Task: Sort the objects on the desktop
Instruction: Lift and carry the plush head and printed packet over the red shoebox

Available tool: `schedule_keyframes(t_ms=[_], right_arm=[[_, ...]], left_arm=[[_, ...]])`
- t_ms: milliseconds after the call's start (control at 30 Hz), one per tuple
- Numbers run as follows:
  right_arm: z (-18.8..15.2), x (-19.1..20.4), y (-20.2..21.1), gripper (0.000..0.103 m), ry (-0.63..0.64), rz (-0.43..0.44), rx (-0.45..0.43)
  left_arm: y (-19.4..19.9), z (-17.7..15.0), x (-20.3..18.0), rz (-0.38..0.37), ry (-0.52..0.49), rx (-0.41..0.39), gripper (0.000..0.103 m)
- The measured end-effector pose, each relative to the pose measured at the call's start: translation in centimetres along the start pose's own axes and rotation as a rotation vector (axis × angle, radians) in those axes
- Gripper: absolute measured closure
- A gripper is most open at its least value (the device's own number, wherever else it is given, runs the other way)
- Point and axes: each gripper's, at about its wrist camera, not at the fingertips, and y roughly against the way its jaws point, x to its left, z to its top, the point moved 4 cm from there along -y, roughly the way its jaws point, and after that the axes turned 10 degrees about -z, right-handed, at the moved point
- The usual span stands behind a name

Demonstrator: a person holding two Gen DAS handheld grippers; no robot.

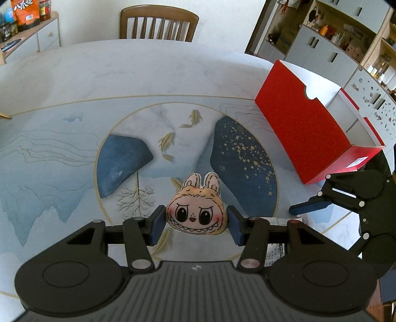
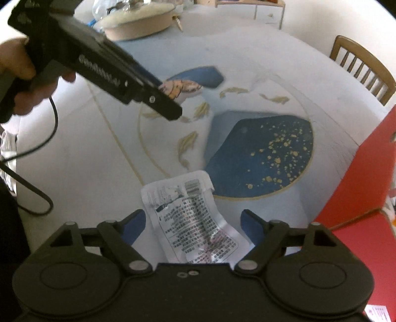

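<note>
A small plush rabbit-eared monster face (image 1: 196,210) sits between the blue pads of my left gripper (image 1: 196,223), which is shut on its sides just above the table. It also shows in the right wrist view (image 2: 180,88), partly hidden by the left gripper's body. My right gripper (image 2: 191,226) is open, its fingers on either side of a flat silver printed sachet (image 2: 193,223) lying on the table. The right gripper shows in the left wrist view (image 1: 309,206) at the right. An open red box (image 1: 311,123) with a white inside stands at the right.
The round table (image 1: 74,99) has a blue and gold painted top. A wooden chair (image 1: 158,23) stands behind it. A beige round dish (image 2: 138,21) sits at the table's far edge in the right wrist view. A black cable (image 2: 37,198) trails at the left.
</note>
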Motion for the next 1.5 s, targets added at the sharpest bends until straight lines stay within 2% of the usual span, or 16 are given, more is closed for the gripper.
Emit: schedule_keyframes(t_ms=[200,300,400,700,1033,1500], right_arm=[[-0.7,0.3,0.2,0.028,0.026,0.017,-0.028],[-0.8,0.8,0.4,0.036,0.043,-0.010,-0.038],[-0.7,0.7,0.6,0.042,0.007,-0.034,-0.037],[-1.3,-0.6,3.3,0.043,-0.135,-0.076,-0.059],[-2.4,-2.9,8.4,0.043,-0.202,-0.154,-0.092],[-6.1,-10.0,16.0,0.043,-0.430,-0.251,-0.196]], left_arm=[[-0.2,-0.2,-0.1,-0.004,-0.003,0.010,0.051],[-0.3,-0.3,-0.3,-0.008,-0.012,0.017,0.051],[-0.5,-0.3,-0.7,-0.014,-0.023,0.022,0.051],[-0.4,0.7,-3.1,-0.051,-0.075,0.024,0.051],[-0.8,2.8,-8.6,-0.117,-0.158,0.000,0.051],[-2.7,5.9,-16.7,-0.167,-0.233,-0.038,0.051]])
